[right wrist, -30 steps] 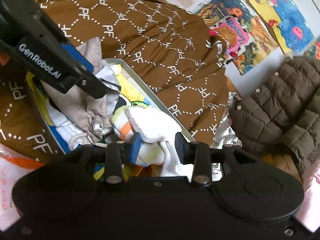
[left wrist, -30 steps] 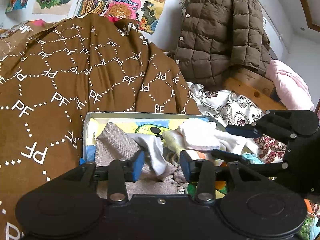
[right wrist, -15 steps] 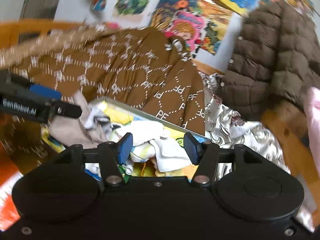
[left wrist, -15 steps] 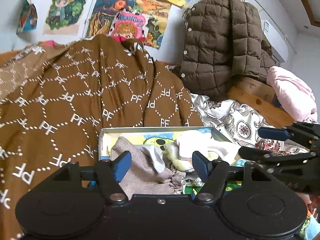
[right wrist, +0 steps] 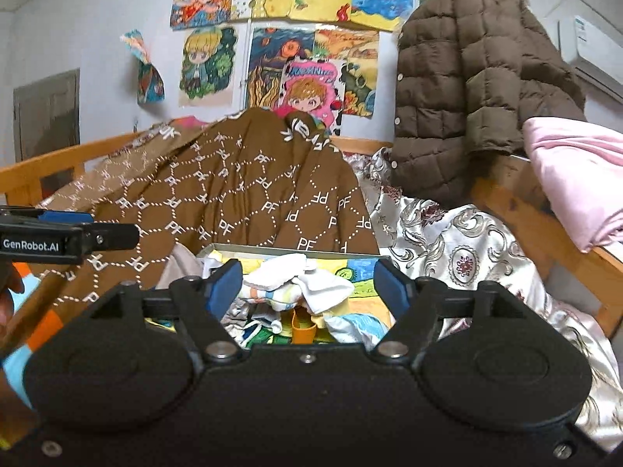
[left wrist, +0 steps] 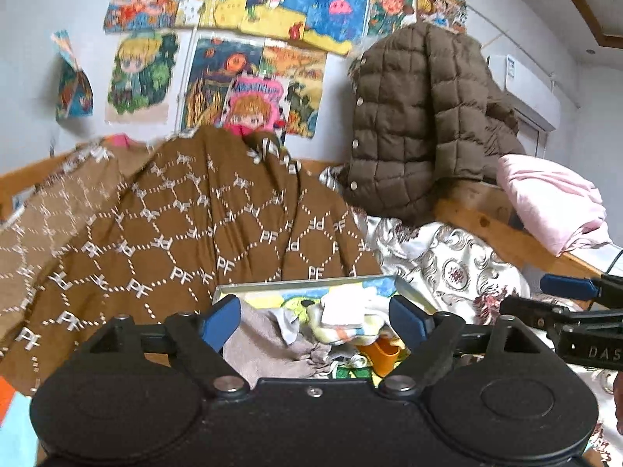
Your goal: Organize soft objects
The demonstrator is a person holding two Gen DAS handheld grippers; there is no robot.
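Overhead, two hand-held grippers, left (left wrist: 314,317) and right (right wrist: 307,286), both spread wide and empty, one box (left wrist: 296,285) of cloths below.

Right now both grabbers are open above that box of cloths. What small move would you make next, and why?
Probably lower the left hand-held gripper onto the grey cloth in the box and close on it. Both it and the right hand-held gripper hang open and empty, and that cloth lies nearest the left one, loose on top of the pile.
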